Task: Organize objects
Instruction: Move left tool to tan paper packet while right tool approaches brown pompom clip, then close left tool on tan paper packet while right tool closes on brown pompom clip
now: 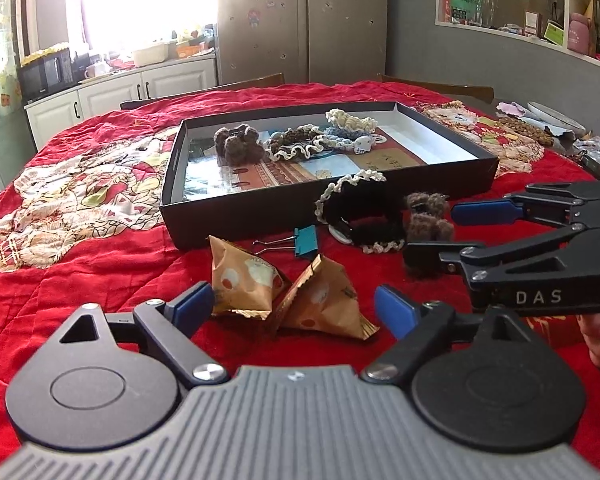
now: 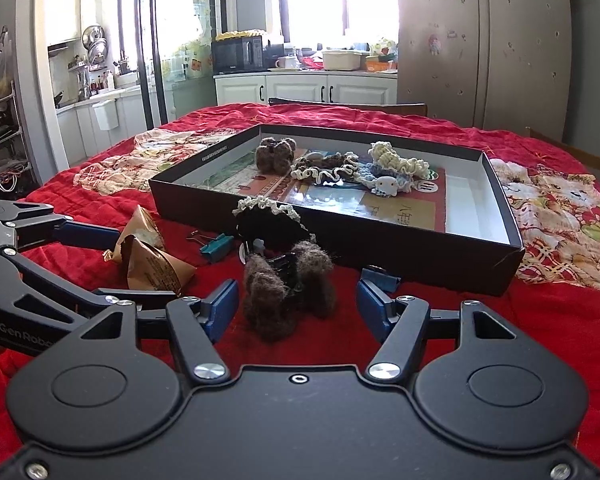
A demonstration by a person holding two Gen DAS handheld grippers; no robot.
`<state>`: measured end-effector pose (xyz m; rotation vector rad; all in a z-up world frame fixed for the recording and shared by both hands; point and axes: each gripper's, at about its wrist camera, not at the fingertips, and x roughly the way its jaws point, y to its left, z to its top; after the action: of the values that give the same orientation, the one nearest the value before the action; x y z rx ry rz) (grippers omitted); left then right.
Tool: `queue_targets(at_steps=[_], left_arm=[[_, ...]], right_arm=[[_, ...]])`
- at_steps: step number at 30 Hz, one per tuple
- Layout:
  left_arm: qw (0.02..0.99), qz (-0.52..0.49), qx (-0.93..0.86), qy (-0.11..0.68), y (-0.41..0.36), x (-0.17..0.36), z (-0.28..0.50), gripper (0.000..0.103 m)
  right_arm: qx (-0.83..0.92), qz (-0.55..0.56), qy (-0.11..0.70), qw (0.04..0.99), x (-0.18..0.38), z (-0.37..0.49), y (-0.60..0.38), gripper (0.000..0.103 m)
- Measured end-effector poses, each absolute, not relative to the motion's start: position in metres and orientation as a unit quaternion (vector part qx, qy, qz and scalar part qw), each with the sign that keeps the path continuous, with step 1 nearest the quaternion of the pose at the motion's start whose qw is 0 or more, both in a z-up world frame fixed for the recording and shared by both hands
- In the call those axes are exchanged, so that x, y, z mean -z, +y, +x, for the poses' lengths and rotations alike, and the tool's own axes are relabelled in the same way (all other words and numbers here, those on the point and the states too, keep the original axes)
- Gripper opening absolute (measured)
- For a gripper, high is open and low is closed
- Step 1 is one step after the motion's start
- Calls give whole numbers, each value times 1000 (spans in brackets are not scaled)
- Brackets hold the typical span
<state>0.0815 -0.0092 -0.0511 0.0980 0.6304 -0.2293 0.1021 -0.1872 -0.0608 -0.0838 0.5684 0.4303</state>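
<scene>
Straddling two snack packets (image 1: 284, 296), left tool (image 1: 296, 304) gapes wide; right tool (image 2: 298, 306) spreads wide around brown crochet clip (image 2: 288, 292). Risk: pinching both packets, one slipping.

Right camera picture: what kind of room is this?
Probably a home kitchen and dining area: a microwave sits on white cabinets, a tall fridge stands beside them, and a red cloth covers the table.
</scene>
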Motion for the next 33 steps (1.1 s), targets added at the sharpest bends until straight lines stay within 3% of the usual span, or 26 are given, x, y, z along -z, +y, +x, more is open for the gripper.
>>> queue_targets(at_steps=[11, 23, 33], left_arm=[[945, 52, 99, 308, -12, 55, 82, 80], [944, 61, 99, 308, -16, 54, 80, 63], [943, 64, 111, 308, -15, 49, 75, 55]], right_arm=[[-211, -32, 292, 932, 64, 111, -183, 56], [-219, -24, 294, 930, 64, 111, -183, 38], [-221, -13, 289, 932, 61, 106, -188, 36]])
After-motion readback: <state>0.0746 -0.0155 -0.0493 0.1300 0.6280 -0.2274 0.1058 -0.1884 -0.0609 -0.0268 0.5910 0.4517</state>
